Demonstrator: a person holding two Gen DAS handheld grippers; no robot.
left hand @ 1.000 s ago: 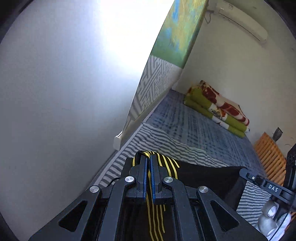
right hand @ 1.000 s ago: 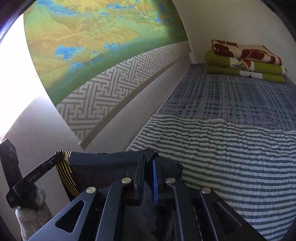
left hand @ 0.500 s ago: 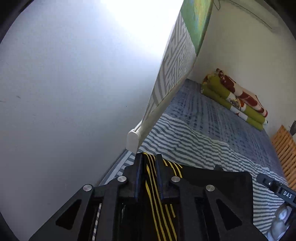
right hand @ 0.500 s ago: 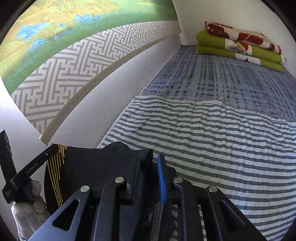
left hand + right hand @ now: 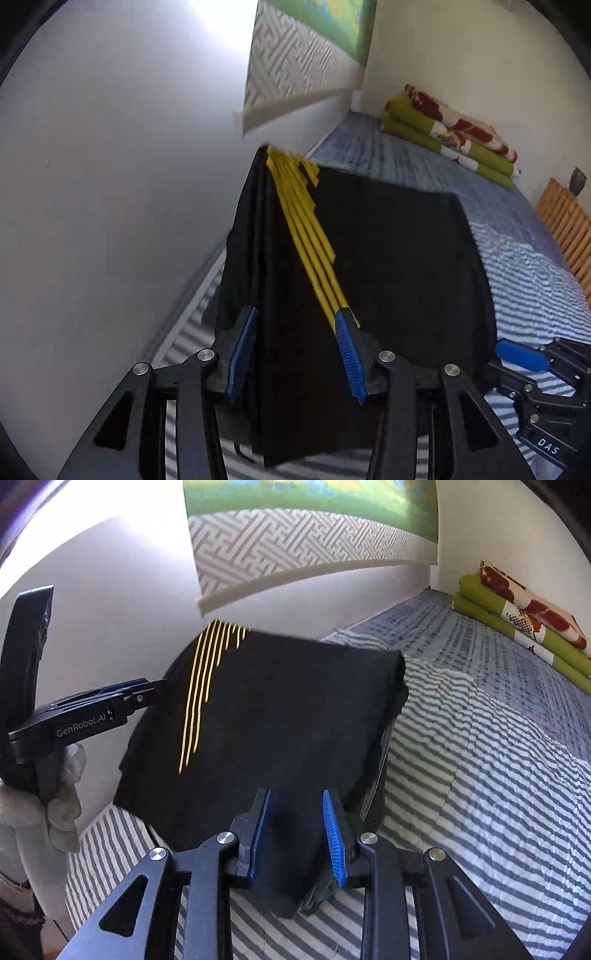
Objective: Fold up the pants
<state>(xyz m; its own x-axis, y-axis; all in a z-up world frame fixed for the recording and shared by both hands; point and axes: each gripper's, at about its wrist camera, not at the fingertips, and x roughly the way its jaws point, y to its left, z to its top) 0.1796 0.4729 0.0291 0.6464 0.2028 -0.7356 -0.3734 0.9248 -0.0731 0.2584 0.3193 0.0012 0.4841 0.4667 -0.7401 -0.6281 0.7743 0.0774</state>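
The black pants (image 5: 388, 258) with yellow side stripes lie folded over on the striped bed sheet (image 5: 535, 288), close to the wall. My left gripper (image 5: 295, 354) is at their striped near edge. Its jaws are opening, with cloth lying loose between the blue pads (image 5: 349, 358). In the right wrist view the pants (image 5: 277, 716) spread out ahead of my right gripper (image 5: 295, 834). Its jaws are opening too, and the near corner of the fold sits between them without being pinched. The left gripper (image 5: 140, 694) shows there at the left, held by a gloved hand (image 5: 55, 801).
A white wall runs along the left of the bed, with a patterned picture panel (image 5: 314, 542) hanging on it. Folded green and red blankets (image 5: 524, 613) lie at the far end. Wooden slats (image 5: 565, 229) stand beyond the bed's right side.
Both grippers came down toward the bed and their jaws went from shut on the pants to apart. The pants now lie spread out ahead of them.
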